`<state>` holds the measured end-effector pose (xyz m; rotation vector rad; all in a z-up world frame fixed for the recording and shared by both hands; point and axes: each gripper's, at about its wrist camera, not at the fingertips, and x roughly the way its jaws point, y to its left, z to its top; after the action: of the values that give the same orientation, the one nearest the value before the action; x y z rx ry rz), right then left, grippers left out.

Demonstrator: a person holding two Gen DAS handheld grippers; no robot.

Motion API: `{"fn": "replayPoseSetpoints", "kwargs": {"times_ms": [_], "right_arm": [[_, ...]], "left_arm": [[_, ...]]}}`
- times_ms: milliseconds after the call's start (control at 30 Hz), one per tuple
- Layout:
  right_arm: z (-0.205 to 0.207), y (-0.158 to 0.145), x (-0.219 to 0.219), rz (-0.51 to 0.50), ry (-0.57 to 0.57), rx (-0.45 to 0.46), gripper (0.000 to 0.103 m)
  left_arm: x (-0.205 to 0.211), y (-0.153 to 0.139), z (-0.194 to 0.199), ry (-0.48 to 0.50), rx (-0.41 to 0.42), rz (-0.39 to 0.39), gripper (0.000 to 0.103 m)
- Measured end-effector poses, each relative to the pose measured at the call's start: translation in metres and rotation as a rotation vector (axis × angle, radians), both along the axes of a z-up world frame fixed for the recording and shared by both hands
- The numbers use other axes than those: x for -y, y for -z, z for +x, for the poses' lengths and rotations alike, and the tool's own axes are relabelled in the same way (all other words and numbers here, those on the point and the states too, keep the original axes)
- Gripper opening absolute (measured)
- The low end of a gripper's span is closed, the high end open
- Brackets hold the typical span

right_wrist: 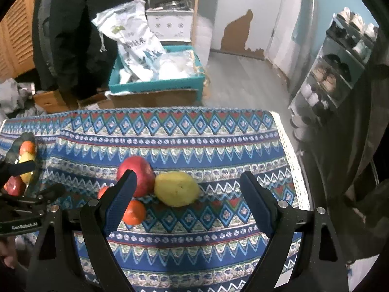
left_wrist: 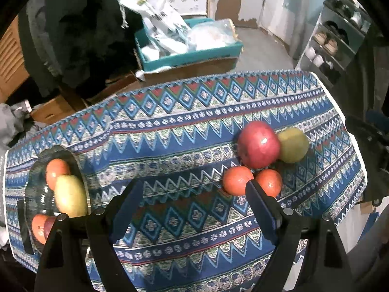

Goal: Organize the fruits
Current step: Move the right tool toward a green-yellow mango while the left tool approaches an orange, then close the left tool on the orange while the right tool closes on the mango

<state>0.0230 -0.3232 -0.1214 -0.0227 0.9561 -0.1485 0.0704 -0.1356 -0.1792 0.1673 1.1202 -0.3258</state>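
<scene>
Centrally, a tabletop [left_wrist: 184, 131] draped in a blue, red and white patterned cloth carried two groups of fruit. Toward its right side lay a loose cluster: a large red apple [left_wrist: 258, 144] touching a yellow-green pear [left_wrist: 293, 145] on its right, with two oranges just in front of them, the left orange [left_wrist: 237, 180] and the right orange [left_wrist: 269, 182] side by side. At the left end of the tabletop stood a clear glass bowl [left_wrist: 36, 168] already holding several pieces: an orange fruit at the back [left_wrist: 57, 172], a yellow-green pear [left_wrist: 70, 196] in the middle, and an orange and a dark red piece at the front [left_wrist: 42, 227].

The left gripper [left_wrist: 192, 202] hovered above bare cloth between bowl and cluster, its jaws spread wide and holding nothing; the tip of its right finger overlapped the gap between the two oranges in its own view.

The right gripper [right_wrist: 188, 192] hung over the cluster, jaws likewise spread wide and empty. From its camera the pear [right_wrist: 177, 189] lay between the fingers, nearer the left one, while the red apple [right_wrist: 139, 175] and one orange [right_wrist: 135, 213] were partly hidden behind the left finger. The left gripper's body [right_wrist: 24, 209] and the bowl [right_wrist: 24, 155] appeared at that view's left edge.

Beyond the tabletop stood a teal box [right_wrist: 155, 82] of white bags on the floor and a shoe rack [right_wrist: 338, 77] at the right.
</scene>
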Motion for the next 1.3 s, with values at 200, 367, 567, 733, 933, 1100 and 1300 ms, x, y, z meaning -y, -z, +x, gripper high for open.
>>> {"fn": "replayPoseSetpoints", "kwargs": {"times_ms": [200, 367, 567, 733, 933, 1100, 1300], "right_arm": [[0.002, 0.022, 0.012, 0.008, 0.022, -0.055, 0.086], [0.005, 0.040, 0.016, 0.012, 0.027, -0.101, 0.086], [0.007, 0.052, 0.018, 0.014, 0.032, -0.131, 0.086], [0.008, 0.058, 0.022, 0.018, 0.042, -0.142, 0.086], [0.010, 0.065, 0.025, 0.020, 0.047, -0.160, 0.086], [0.013, 0.072, 0.026, 0.020, 0.048, -0.175, 0.086], [0.015, 0.080, 0.028, 0.020, 0.053, -0.195, 0.086]], "left_arm": [[0.014, 0.023, 0.004, 0.020, -0.037, 0.017, 0.087], [0.022, 0.040, 0.008, 0.027, -0.070, 0.017, 0.087], [0.028, 0.058, 0.013, 0.034, -0.113, 0.016, 0.087], [0.035, 0.069, 0.015, 0.043, -0.133, 0.027, 0.087], [0.043, 0.080, 0.018, 0.053, -0.160, 0.014, 0.087], [0.049, 0.086, 0.020, 0.063, -0.183, -0.017, 0.087], [0.053, 0.091, 0.024, 0.052, -0.195, -0.053, 0.086]]}}
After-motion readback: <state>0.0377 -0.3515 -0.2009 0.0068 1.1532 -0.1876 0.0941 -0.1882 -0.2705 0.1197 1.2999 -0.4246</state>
